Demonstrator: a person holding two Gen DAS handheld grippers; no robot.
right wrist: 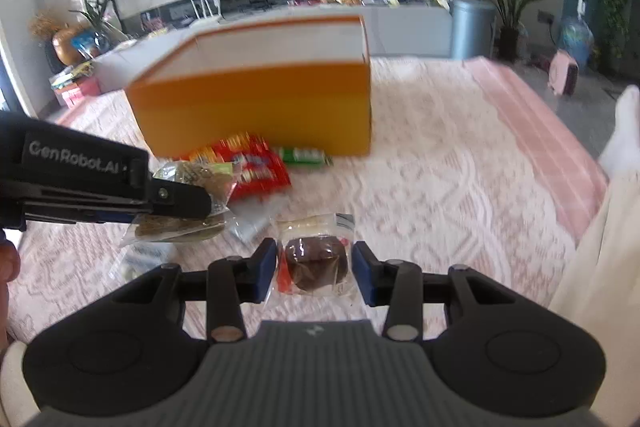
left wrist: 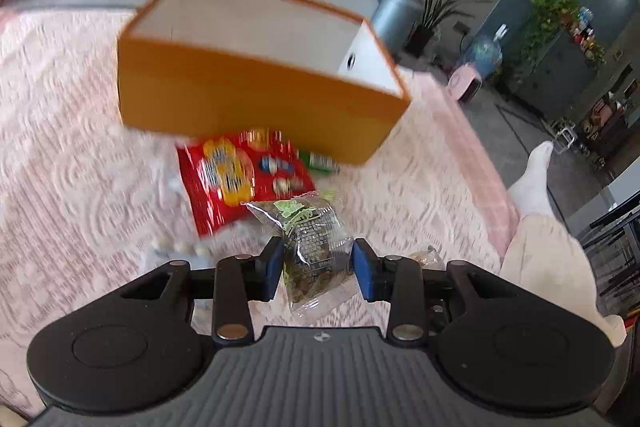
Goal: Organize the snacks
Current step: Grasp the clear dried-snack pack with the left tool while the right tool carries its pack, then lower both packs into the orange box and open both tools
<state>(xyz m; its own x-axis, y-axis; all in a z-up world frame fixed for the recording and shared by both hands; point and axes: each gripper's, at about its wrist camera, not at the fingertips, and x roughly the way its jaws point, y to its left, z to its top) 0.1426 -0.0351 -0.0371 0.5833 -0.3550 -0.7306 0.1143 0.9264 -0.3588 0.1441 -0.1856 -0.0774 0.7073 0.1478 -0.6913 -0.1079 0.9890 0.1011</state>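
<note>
An open orange box [left wrist: 256,99] with a white inside stands on the pink cloth ahead. In front of it lie a red snack bag [left wrist: 240,179] and a small green packet [left wrist: 320,161]. My left gripper [left wrist: 318,263] is shut on a clear packet with a green label and dark contents [left wrist: 312,239], held above the cloth. In the right wrist view this left gripper [right wrist: 188,203] comes in from the left with its packet [right wrist: 192,171], near the red bag [right wrist: 256,167]. My right gripper [right wrist: 314,267] is shut on a clear-wrapped brown cake [right wrist: 316,261], short of the orange box [right wrist: 256,107].
A pink patterned cloth [right wrist: 440,167] covers the surface, its edge at the right. A person's leg in a white sock [left wrist: 532,183] lies at the right. More clear packets [right wrist: 252,223] lie near the red bag. A grey bin [right wrist: 472,27] stands behind.
</note>
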